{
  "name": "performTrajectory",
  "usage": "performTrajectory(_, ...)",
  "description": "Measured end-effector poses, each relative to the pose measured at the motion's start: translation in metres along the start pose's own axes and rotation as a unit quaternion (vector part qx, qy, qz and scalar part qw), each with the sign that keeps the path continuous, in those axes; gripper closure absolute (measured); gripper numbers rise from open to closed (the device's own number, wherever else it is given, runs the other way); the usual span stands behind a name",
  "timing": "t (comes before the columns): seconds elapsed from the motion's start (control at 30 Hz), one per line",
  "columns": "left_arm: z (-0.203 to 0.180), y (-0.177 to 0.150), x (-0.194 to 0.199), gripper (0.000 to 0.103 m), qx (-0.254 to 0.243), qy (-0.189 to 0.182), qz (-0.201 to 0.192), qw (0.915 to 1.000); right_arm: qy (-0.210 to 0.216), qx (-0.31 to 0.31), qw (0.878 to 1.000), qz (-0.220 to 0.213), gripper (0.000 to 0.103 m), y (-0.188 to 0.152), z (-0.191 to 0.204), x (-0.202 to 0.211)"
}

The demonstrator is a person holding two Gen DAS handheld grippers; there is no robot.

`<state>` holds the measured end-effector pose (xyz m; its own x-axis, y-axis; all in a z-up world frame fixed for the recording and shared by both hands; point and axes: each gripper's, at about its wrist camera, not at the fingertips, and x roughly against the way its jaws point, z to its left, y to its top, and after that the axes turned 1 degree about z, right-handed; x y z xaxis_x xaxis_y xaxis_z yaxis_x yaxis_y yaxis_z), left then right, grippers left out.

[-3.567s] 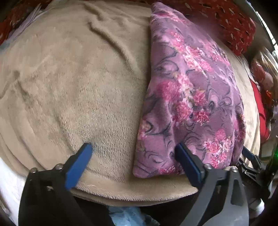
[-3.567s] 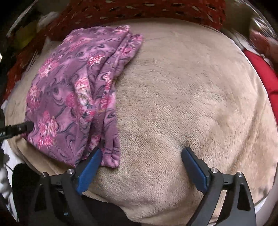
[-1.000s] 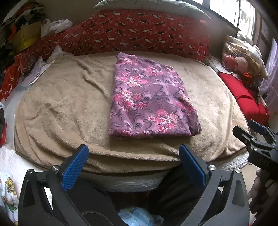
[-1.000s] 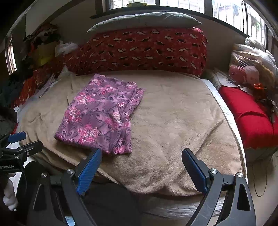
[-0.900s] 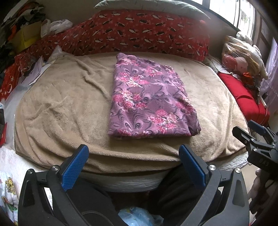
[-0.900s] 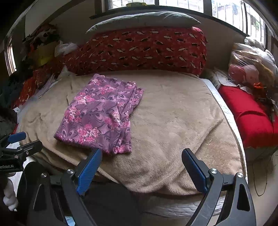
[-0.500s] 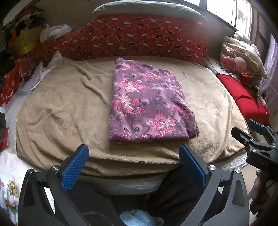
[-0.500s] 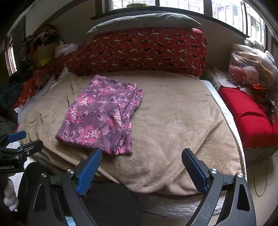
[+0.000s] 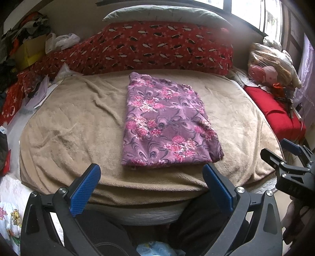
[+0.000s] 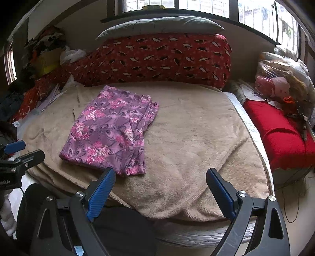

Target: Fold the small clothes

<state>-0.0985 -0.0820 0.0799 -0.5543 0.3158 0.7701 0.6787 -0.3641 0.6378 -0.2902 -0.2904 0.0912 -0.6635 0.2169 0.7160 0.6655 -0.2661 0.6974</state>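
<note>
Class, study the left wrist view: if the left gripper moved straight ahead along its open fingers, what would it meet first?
Probably the near edge of the folded purple floral garment lying on the beige blanket; the left gripper is open, and depth is uncertain.

Beige fleece blanket [image 10: 196,137] over a bed [image 10: 254,137]. Far side: long red patterned bolster [image 10: 157,59], grey pillow [image 10: 159,24] on top, barred windows [image 10: 206,6] letting in daylight. Right: red cushion [image 10: 279,135], bagged soft toys [image 10: 279,78]. Far left: cluttered yellow box [image 9: 29,51], loose papers [image 9: 41,92].
</note>
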Motion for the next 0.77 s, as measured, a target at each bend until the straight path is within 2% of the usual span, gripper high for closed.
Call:
performTrajectory(0.33, 0.005, -0.002, -0.006, 0.0, -0.002, -0.007, 0.015, 0.9999, 0.002, -0.004, 1.0, 0.009, 0.008, -0.001, -0.001, -0.003)
performTrajectory(0.57, 0.01, -0.002, -0.012, 0.0, -0.01, -0.022, 0.04, 0.9989, 0.004, -0.006, 1.0, 0.013, 0.008, -0.002, -0.001, -0.006)
performTrajectory(0.77, 0.006, -0.001, -0.006, 0.0, -0.022, -0.014, 0.025, 0.9993, 0.004, -0.011, 1.0, 0.016, 0.008, -0.003, -0.001, -0.007)
